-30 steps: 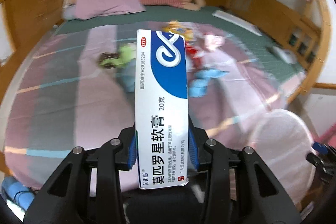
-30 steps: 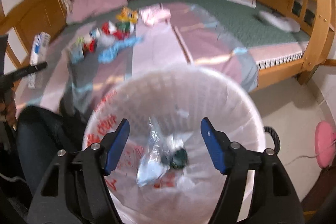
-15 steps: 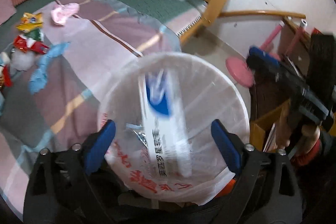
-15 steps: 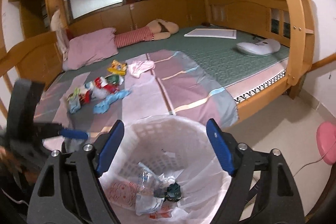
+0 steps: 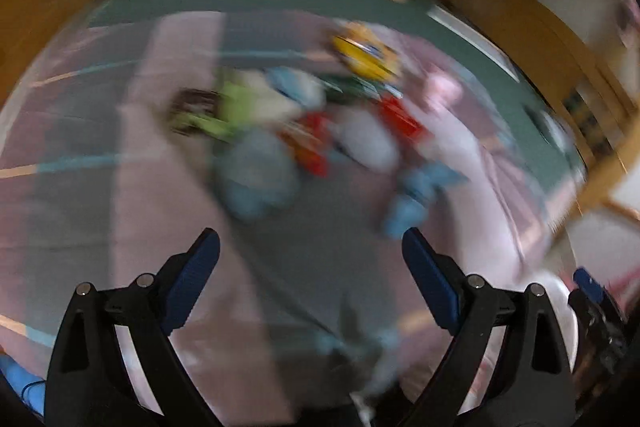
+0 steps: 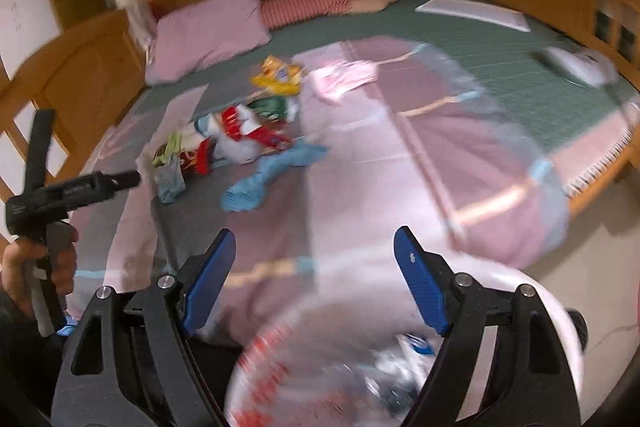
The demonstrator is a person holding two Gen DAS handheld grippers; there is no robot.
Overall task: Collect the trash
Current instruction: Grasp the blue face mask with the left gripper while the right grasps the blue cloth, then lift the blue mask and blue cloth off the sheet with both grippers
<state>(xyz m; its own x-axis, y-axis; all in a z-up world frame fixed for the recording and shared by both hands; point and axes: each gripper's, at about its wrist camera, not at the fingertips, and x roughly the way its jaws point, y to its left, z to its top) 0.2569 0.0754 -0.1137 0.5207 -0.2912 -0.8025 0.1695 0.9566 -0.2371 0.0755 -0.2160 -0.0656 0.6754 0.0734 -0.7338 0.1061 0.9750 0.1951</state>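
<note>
- Trash [image 6: 240, 135] lay in a loose heap on the bed's striped blanket [image 6: 360, 187]: a yellow wrapper [image 6: 276, 77], red-and-white packets, a green bag, and a blue scrap [image 6: 272, 175] nearest us.
- We saw the white basket [image 6: 560, 327] at the bed's near edge, with some litter inside, blurred.
- Left gripper [image 5: 311, 255]: jaws spread wide, holding nothing, above the blanket.
- Right gripper [image 6: 314, 251]: jaws wide apart, empty, over the basket rim.
- A pink pillow [image 6: 208, 27] sat at the headboard.

Colourful wrappers [image 6: 236, 139] heaped mid-bed; white lined bin [image 6: 552, 311] holding scraps, at bedside.
</note>
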